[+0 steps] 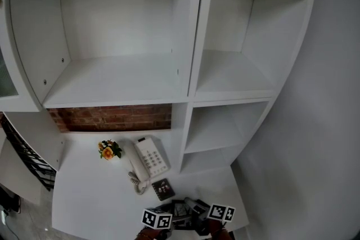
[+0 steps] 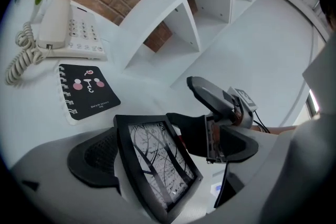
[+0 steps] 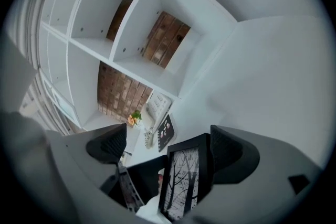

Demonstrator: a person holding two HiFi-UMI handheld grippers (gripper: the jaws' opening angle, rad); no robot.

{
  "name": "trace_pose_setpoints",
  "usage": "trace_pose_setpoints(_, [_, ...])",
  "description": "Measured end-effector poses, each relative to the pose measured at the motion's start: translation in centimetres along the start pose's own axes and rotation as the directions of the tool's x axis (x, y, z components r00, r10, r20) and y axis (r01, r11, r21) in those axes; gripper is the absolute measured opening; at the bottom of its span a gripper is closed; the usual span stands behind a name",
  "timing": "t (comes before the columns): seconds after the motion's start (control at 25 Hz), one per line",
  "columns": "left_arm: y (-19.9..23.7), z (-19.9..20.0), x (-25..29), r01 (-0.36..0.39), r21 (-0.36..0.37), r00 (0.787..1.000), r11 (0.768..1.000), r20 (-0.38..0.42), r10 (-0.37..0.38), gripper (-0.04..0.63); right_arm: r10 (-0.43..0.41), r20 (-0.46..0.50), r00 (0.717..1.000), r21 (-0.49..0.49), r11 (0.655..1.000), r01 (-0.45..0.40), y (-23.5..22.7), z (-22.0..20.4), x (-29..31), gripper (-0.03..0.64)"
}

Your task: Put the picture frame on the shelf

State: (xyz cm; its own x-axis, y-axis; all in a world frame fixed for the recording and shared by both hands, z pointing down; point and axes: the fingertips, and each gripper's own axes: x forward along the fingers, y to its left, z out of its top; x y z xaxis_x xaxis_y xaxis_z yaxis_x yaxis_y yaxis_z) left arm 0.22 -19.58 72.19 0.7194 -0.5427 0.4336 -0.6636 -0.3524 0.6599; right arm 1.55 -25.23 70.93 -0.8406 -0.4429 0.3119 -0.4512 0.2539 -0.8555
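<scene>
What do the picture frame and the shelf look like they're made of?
Picture frame: uniformly black, low-sheen moulding with crisp edges; plastic or painted wood, can't tell which. Shelf: white, smooth matte board, likely laminated; flat panels with small drilled holes in the side walls.
</scene>
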Motion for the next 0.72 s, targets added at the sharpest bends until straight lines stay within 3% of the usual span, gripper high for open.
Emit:
trace_pose_setpoints(0.12, [0.4,0.6,-0.1,-0.008,-0.016,1.0,1.0,0.019,0.008,0.572,0.034,0.055,0.998,0.138,0.99,-0.042,-0.4,0.8,-0.1,0.494])
trace_pose_setpoints(0.28, [0.1,0.2,0.0,0.004,0.006,1.0,1.0,-0.001,-0.004,0.571,0.102,0.116,0.988,0.279,0.951,-0.131,-1.6,1.1,-0.9,0.46])
trace_pose_setpoints(0.52, [0.1,0.6,0.3,0.004,0.008,1.0,1.0,0.017,-0.004,0.571,0.124,0.066,0.99,0.257,0.957,-0.137,-1.1,0.2,-0.2,0.428])
trace_pose_setpoints(0.72, [-0.4,0.6,0.4,0.045,0.017,0.999,0.999,0.002,-0.045,0.571,0.084,-0.012,0.996,0.279,0.957,-0.077,-1.9,-1.1,0.6,0.249])
